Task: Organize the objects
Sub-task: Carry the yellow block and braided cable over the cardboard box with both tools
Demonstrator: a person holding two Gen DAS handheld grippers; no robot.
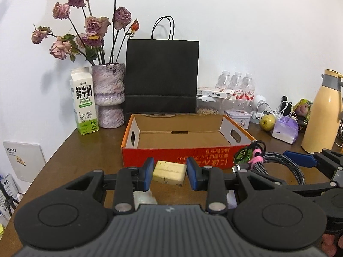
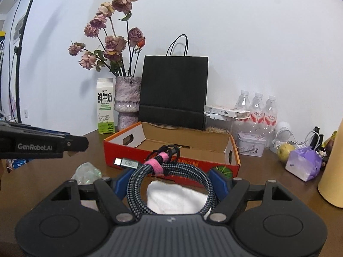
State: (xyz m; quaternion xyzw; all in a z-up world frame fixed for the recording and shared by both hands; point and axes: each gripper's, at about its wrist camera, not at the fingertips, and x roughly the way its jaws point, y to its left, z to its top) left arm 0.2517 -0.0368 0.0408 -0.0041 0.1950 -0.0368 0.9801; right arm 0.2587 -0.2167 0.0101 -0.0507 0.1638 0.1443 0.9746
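Note:
My left gripper [image 1: 170, 168] is shut on a pale yellow block [image 1: 169, 174], held above the brown table just before the red front wall of an open cardboard box [image 1: 182, 152]. My right gripper [image 2: 171, 180] is shut on a coiled braided cable [image 2: 171, 168] bound with a pink strap, also in front of the box [image 2: 109, 152]. In the left wrist view the cable [image 1: 278, 160] and a blue finger of the right gripper [image 1: 300, 158] show at the right. The left gripper's side [image 2: 53, 145] shows at the left of the right wrist view. The box looks empty inside.
Behind the box stand a milk carton [image 1: 84, 100], a vase of dried roses [image 1: 108, 94] and a black paper bag [image 1: 161, 75]. At the right are water bottles [image 1: 235, 83], a tin [image 1: 238, 117], a pear [image 1: 267, 122], a purple packet [image 1: 286, 128] and a yellow flask [image 1: 323, 111]. A white cloth [image 2: 171, 197] lies under the right gripper.

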